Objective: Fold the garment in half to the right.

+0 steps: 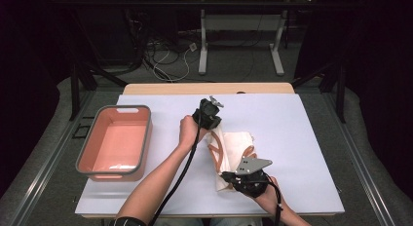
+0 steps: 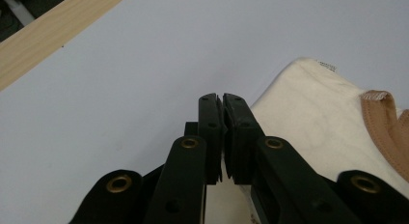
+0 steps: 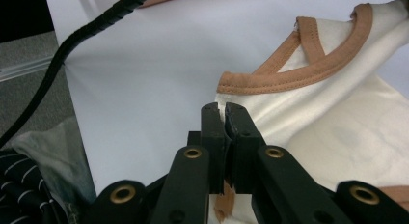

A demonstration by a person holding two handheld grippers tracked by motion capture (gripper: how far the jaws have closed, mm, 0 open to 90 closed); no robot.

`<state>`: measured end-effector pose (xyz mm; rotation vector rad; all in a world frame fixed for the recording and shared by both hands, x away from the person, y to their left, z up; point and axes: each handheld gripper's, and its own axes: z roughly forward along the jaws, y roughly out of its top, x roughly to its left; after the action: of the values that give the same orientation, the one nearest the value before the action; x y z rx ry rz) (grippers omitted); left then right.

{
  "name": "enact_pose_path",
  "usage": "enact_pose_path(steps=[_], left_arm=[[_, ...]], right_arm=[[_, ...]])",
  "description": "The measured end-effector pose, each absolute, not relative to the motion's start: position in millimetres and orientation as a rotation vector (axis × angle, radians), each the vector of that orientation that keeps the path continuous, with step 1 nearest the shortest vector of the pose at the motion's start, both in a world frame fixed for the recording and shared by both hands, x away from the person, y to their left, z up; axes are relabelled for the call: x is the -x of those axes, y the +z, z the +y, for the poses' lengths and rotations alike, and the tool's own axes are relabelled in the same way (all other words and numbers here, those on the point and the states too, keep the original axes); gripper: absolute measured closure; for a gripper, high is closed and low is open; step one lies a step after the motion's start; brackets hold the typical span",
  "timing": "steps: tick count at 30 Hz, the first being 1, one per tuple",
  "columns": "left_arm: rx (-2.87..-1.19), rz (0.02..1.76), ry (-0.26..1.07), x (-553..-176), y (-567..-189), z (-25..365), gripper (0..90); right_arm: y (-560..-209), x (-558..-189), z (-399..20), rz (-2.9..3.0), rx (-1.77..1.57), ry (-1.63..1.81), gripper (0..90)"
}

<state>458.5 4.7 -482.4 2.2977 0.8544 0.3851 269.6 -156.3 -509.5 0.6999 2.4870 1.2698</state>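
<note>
**Both grippers clamped on cream garment at mid-table**

Cream garment [image 1: 233, 150] with tan-orange trim lies bunched and partly folded on the white table surface [image 1: 292, 138], roughly centre, a bit toward the person's side. It runs from near the left gripper at its far end to the right gripper at its near end. Trim loops visible along the middle of the cloth in the high view; in the right gripper view the trim [image 3: 308, 72] curves as a band with a crossing strap piece above it. In the left gripper view a small label sits at the garment's far corner, text too small to read.

Left gripper [image 1: 210, 115] at the far end of the garment, held by the left hand [image 1: 187, 131], cable trailing back along the forearm. Jaws pressed together in the left gripper view, cream cloth running under and between them at the base: pinched on the garment's edge [image 2: 308, 122].

Right gripper [image 1: 229, 176] at the near end of the cloth, grey three-cornered plate on top, right hand [image 1: 267, 194] behind it. Jaws together in the right gripper view, with cream fabric and a bit of tan trim caught between them low down: clamped on the garment [image 3: 337, 137].

Pink-orange bin [image 1: 116, 141] with grey rim sits on the table's left side, well apart from the garment. Wooden table edge [image 1: 209, 88] shows along the far side. Beyond it, grey floor with cables and the legs of another table [image 1: 241, 41].
</note>
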Motion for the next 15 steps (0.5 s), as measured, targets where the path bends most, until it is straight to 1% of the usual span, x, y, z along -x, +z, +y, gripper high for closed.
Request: enact_pose_path(steps=[6,15], left_arm=[[-2.287,0.844,0.369,-458.0,-489.2,-6.7,86.4],[-2.328,0.802,0.366,-459.2,-501.3,-28.7,86.1]], right_arm=[[-512.5,-268.0,-160.8,2.508,-0.698,1.234,87.2],[-518.7,-266.7,-167.1,2.543,-0.724,1.161,87.1]])
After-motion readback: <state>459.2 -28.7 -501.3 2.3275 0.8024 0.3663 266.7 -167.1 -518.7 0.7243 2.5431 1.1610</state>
